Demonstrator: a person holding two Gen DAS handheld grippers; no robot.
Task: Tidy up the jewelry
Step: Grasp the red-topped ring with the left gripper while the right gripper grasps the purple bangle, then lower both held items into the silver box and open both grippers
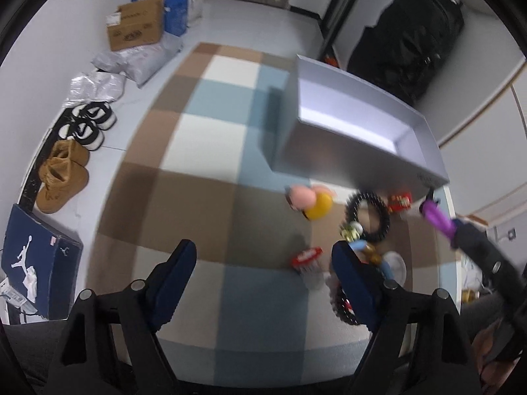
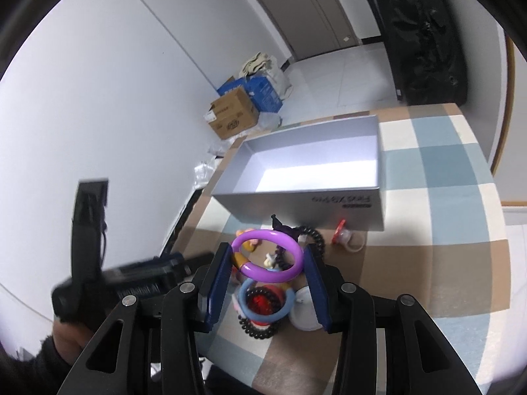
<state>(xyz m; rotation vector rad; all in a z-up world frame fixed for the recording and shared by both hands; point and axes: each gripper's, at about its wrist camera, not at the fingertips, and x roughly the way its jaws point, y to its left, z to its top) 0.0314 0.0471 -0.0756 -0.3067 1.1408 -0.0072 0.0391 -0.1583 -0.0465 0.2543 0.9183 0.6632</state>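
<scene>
My right gripper [image 2: 267, 254] is shut on a purple ring bracelet [image 2: 266, 256] and holds it above the pile, short of the open grey box [image 2: 296, 204]. In the left wrist view the purple bracelet [image 1: 436, 215] sticks out of the right gripper beside the box [image 1: 346, 158]. Below it lie a blue ring [image 2: 265, 302], a black spiral band [image 2: 260, 330] and a red charm [image 2: 341, 233]. My left gripper [image 1: 263, 263] is open and empty over the checked mat. A black spiral band [image 1: 367, 215], a yellow and pink charm [image 1: 311, 202] and a red piece [image 1: 308, 256] lie ahead of it.
The checked mat [image 1: 204, 151] covers the table. On the floor at the left are shoes [image 1: 62, 174], a blue shoebox [image 1: 36, 263] and cardboard boxes [image 1: 135, 26]. A black bag [image 1: 408, 39] stands behind the box. The left gripper body [image 2: 89, 263] is at the right view's left.
</scene>
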